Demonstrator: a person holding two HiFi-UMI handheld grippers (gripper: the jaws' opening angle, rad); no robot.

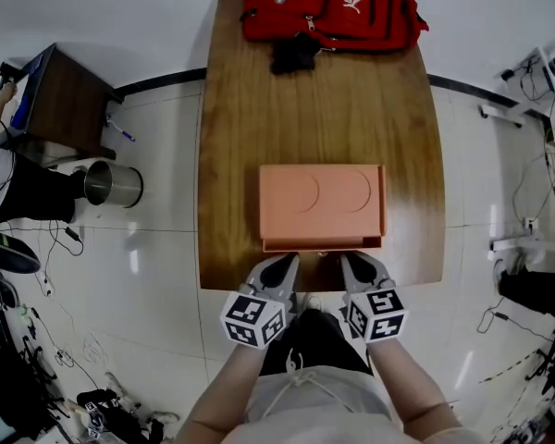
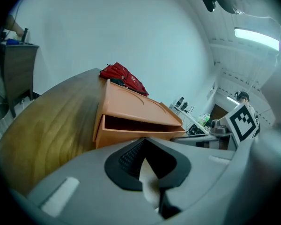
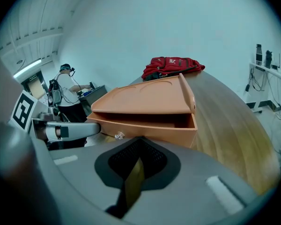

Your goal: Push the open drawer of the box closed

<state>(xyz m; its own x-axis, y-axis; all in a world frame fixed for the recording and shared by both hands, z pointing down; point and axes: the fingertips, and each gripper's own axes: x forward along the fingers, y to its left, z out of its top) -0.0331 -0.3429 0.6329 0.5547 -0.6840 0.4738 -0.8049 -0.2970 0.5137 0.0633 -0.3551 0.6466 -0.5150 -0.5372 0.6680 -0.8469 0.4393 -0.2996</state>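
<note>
Holding both grippers side by side at the near edge of the wooden table (image 1: 314, 109), I have the left gripper (image 1: 279, 265) and the right gripper (image 1: 354, 263) clenched, their jaws together at the tips with nothing between them. Both point at the orange box (image 1: 322, 202), which sits near my end of the table. Its drawer (image 1: 322, 244) faces me and sticks out a little, showing a dark gap under the box top. Each gripper's tip is just in front of the drawer front; I cannot tell whether either touches it. A red backpack (image 1: 328, 7) lies at the far end of the table, well apart from the box.
</note>
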